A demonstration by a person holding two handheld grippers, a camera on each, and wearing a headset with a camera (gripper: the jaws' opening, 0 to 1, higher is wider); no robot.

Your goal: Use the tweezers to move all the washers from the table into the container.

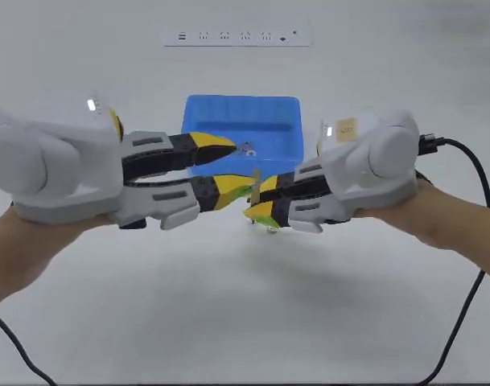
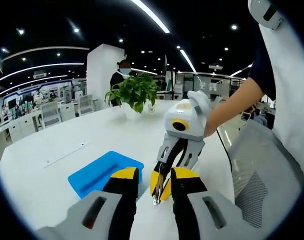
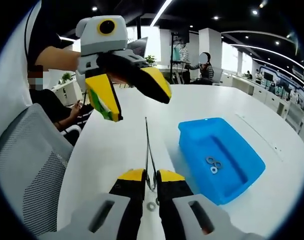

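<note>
The right tongs point(image 3: 151, 176) are clenched on a pair of thin metal tweezers point(image 3: 148, 145); in the right gripper view the tweezers run forward from between the yellow-tipped jaws, and their far end narrows to a point above the white surface point(image 1: 228, 305); their near end sits low between the jaws, just beside a small metal washer point(image 3: 151, 206) that lies flat on the surface; whether the tweezers touch that washer cannot be told. The left tongs point(image 1: 238, 167) are released, with a clear gap between the two yellow-tipped jaws and nothing in them; in the head view they reach in from the left, and their tips are close to the right tongs, just in front of the near edge of the container. The blue rectangular plastic container point(image 1: 243, 129) stands on the surface beyond both tongs, toward the far edge; a few more washers point(image 3: 213, 165) lie together on its floor, close to one another. A white power strip point(image 1: 236, 37) lies along the far edge of the surface, well apart from the container; in the left gripper view a green potted plant point(image 2: 134, 92) stands at a distant part of the surface.
</note>
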